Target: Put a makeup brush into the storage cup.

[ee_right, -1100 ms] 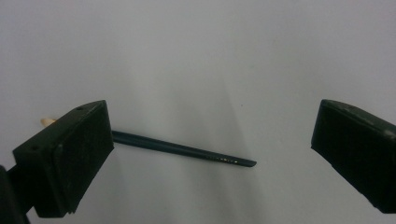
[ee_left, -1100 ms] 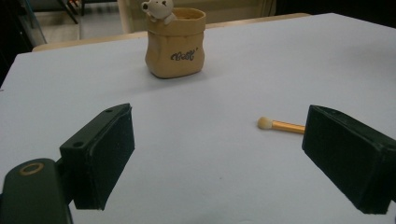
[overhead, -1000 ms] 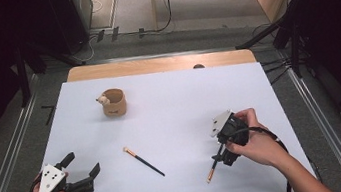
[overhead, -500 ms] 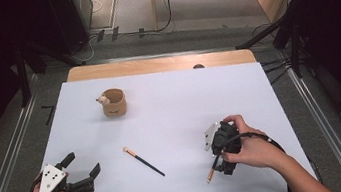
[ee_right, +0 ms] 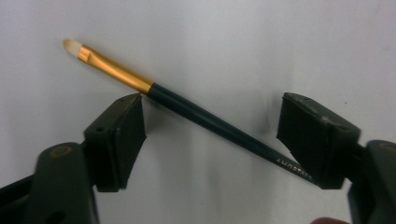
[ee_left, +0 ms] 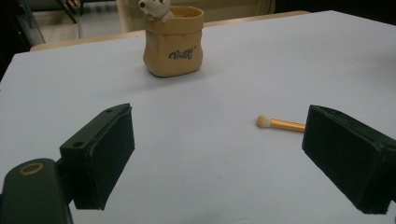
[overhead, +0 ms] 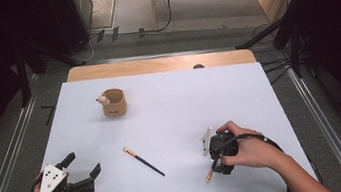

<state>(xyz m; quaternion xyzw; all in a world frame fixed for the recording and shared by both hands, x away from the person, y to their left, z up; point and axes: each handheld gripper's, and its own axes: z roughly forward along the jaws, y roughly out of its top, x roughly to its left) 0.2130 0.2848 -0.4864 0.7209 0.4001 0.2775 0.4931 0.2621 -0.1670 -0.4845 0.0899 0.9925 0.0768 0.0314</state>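
My right gripper (ee_right: 212, 140) straddles the brush (ee_right: 187, 109) lying on the table (overhead: 259, 93) – jaws closing, not yet pinching. It's light, stiff, slick – I'd grip the dark handle mid-length.

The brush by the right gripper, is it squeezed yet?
Apart. The right gripper view shows the brush lying on the table between the right gripper's closing jaws, white showing between pads and handle.

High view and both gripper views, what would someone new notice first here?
Likely the right gripper low over the white table at its near right, its jaws just closing around a dark-handled, gold-ferruled brush that lies between them, not yet pinched. Next, the tan pot with a small bear figure, far left, and a second brush mid-table before the open left gripper.
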